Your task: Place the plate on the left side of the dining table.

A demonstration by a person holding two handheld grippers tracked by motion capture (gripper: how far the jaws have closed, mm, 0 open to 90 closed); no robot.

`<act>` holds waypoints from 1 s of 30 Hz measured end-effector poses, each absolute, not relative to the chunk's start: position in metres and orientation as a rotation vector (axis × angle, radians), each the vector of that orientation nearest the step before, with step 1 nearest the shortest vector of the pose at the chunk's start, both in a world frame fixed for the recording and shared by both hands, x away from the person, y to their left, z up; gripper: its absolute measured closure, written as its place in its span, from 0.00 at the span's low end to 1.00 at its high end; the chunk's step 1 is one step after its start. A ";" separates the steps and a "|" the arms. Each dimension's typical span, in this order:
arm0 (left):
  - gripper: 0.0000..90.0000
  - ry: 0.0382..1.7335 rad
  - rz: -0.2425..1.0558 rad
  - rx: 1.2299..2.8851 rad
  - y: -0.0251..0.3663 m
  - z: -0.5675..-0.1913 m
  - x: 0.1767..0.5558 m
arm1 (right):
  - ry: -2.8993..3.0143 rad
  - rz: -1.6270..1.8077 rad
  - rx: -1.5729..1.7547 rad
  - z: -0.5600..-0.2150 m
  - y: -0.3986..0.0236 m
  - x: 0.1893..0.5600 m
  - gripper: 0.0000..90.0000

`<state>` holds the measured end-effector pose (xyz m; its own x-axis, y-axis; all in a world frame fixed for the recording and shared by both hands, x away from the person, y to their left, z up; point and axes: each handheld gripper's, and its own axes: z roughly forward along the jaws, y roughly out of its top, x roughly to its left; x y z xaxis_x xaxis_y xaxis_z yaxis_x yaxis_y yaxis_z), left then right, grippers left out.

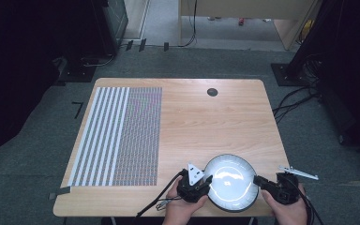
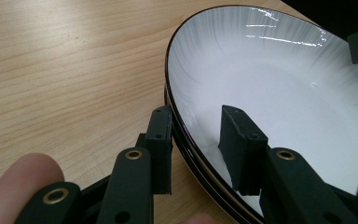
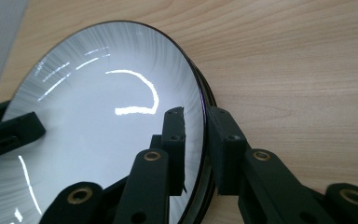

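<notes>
Between both grippers, white plate on table.

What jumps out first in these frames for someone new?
The glossy white round plate with a thin dark rim at the near right edge of the light wooden table, held from both sides: the left tool and right tool each straddle its rim, one jaw inside, one outside. Next, the grey striped rectangular mat lying flat over the table's left part.
</notes>
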<state>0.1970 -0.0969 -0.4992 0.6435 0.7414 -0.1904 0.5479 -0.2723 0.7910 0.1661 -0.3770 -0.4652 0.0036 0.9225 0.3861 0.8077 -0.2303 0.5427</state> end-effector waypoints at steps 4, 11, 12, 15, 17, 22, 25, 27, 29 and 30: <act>0.73 1.014 0.269 1.954 -0.097 -0.499 0.197 | 1.841 0.893 2.040 -0.462 -0.364 0.168 0.89; 0.73 1.020 0.264 1.951 -0.097 -0.499 0.197 | 1.764 0.878 2.011 -0.465 -0.358 0.164 0.96; 0.73 1.020 0.264 1.951 -0.097 -0.499 0.197 | 1.749 0.929 2.034 -0.467 -0.362 0.163 0.97; 0.73 1.019 0.261 1.950 -0.097 -0.499 0.197 | 1.720 1.099 2.108 -0.473 -0.378 0.162 0.99; 0.72 1.019 0.247 1.949 -0.096 -0.500 0.198 | 1.700 1.199 2.148 -0.477 -0.387 0.163 0.99; 0.72 1.024 0.233 1.944 -0.096 -0.499 0.200 | 1.699 1.231 2.128 -0.480 -0.389 0.165 0.99; 0.72 1.027 0.222 1.942 -0.095 -0.499 0.200 | 1.678 1.259 2.117 -0.482 -0.388 0.165 0.99; 0.72 1.029 0.217 1.942 -0.095 -0.499 0.201 | 1.666 1.270 2.117 -0.483 -0.388 0.164 0.99; 0.72 1.032 0.210 1.940 -0.094 -0.499 0.201 | 1.653 1.301 2.087 -0.486 -0.388 0.164 0.99; 0.71 1.032 0.207 1.940 -0.094 -0.499 0.201 | 1.653 1.315 2.073 -0.487 -0.389 0.164 0.99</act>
